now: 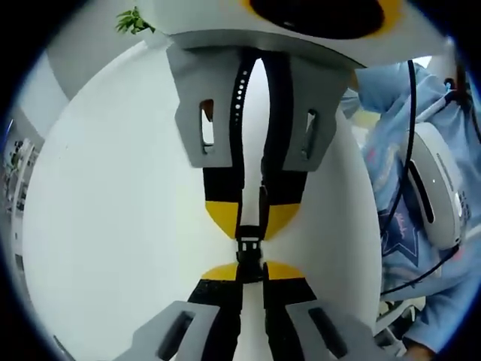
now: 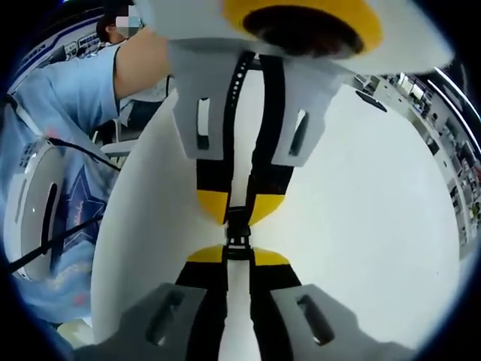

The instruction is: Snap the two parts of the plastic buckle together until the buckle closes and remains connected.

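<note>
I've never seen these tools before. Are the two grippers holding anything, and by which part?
Yes: the black plastic buckle. The left gripper pinches one end, the right gripper the opposite end, tip to tip above the white table.

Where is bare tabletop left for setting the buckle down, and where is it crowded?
Bare white table opens on one side of the facing tongs in the left gripper view, and again in the right gripper view. It is crowded at the middle, where left tongs and right tongs meet on the buckle.

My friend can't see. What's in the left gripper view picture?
Two grippers meet tip to tip over a white table, each pinching one end of a small black plastic buckle. A person in light blue is at the right.
</note>
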{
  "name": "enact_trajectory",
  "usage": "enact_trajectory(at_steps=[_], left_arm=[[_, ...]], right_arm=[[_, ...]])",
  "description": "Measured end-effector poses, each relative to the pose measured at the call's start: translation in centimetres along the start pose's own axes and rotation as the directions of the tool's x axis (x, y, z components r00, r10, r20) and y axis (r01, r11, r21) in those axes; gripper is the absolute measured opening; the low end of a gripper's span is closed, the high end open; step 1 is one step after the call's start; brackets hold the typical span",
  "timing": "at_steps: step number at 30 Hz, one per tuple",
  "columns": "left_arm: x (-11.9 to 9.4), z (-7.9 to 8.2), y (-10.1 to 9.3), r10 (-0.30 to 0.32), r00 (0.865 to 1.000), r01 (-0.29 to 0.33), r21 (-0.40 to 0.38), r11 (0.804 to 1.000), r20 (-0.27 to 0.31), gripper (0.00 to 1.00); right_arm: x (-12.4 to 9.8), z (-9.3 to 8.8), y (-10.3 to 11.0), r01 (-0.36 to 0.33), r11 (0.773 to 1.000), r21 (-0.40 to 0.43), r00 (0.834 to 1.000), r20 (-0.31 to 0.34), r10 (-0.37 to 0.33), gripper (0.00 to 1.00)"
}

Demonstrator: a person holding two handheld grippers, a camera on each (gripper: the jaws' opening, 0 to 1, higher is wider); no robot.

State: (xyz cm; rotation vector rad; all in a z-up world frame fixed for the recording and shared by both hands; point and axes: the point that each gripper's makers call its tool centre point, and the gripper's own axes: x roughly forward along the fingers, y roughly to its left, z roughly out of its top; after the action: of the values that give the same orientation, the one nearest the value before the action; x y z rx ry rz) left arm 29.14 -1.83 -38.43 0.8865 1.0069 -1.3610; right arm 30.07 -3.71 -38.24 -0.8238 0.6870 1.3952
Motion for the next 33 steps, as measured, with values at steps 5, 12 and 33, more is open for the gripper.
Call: enact_trajectory(at_steps=[5,12,33], left_arm=[[0.1,0.1,0.1,-0.003,1.000,0.003,0.001,1.000,0.002,0.05],[0.1,0.1,0.2,-0.004,1.000,0.004,0.005,1.000,-0.003,0.05],[0.0,0.2,0.1,-0.015,0.998,0.014,0.012,1.000,0.067,0.09]], right_arm=[[0.0,0.0,0.0,-0.015,1.000,-0.017,1.000,0.001,0.015,0.08],[0.2,0.1,0.0,-0.034,0.999,-0.034,0.999,0.009,0.035,0.07],[0.3,0.9,0.5,-0.018,0.999,-0.050,0.999,0.035,0.020,0.08]])
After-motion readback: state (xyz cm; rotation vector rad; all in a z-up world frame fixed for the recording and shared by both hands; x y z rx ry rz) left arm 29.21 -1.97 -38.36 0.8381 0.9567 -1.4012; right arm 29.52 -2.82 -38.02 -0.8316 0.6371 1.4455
